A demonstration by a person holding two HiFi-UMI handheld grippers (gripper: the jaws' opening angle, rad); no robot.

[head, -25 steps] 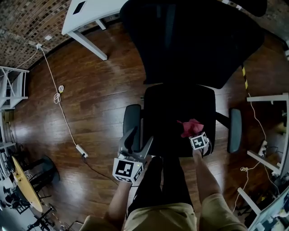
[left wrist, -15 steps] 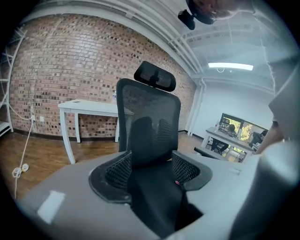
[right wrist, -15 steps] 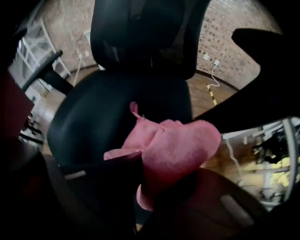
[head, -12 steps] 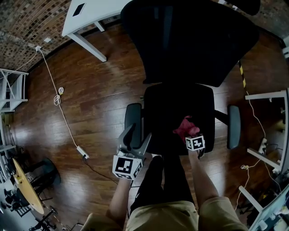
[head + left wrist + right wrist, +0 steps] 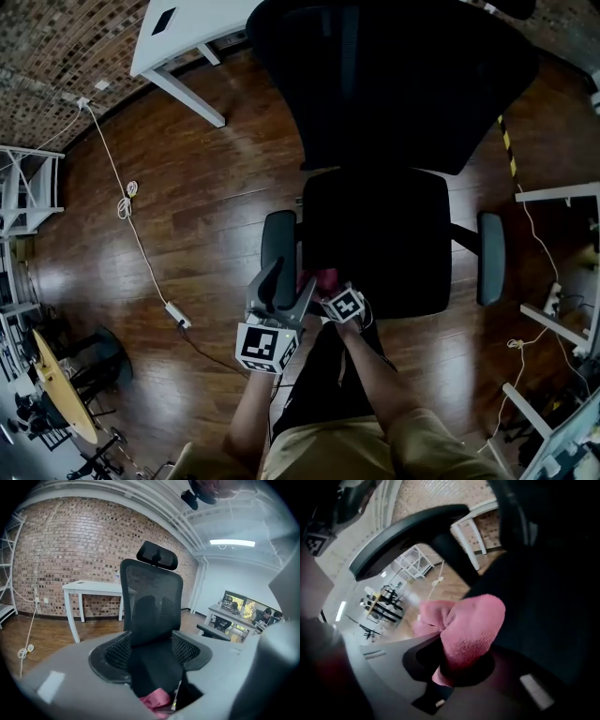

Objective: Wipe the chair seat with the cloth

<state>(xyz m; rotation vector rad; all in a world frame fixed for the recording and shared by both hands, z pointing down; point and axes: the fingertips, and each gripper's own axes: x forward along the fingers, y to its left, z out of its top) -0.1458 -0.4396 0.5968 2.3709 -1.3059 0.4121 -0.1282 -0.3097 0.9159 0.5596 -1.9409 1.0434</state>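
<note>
The black office chair's seat (image 5: 384,239) fills the middle of the head view, below its mesh backrest (image 5: 394,75). My right gripper (image 5: 330,289) is shut on the pink cloth (image 5: 326,278) at the seat's front left corner. In the right gripper view the cloth (image 5: 471,627) bulges out between the jaws against the dark seat (image 5: 548,620). My left gripper (image 5: 286,281) hangs open beside the left armrest (image 5: 278,246), close to the right gripper. In the left gripper view its jaws (image 5: 152,663) frame the chair, with the cloth (image 5: 154,699) low between them.
A white desk (image 5: 187,28) stands at the back left. A cable with a power strip (image 5: 176,314) runs over the wood floor on the left. White desk frames (image 5: 562,199) and cables crowd the right. The right armrest (image 5: 490,272) juts out. The person's legs are below the seat.
My right gripper has dragged the cloth leftward along the seat's front, from the right part to the front left corner. The left gripper has stayed put.
</note>
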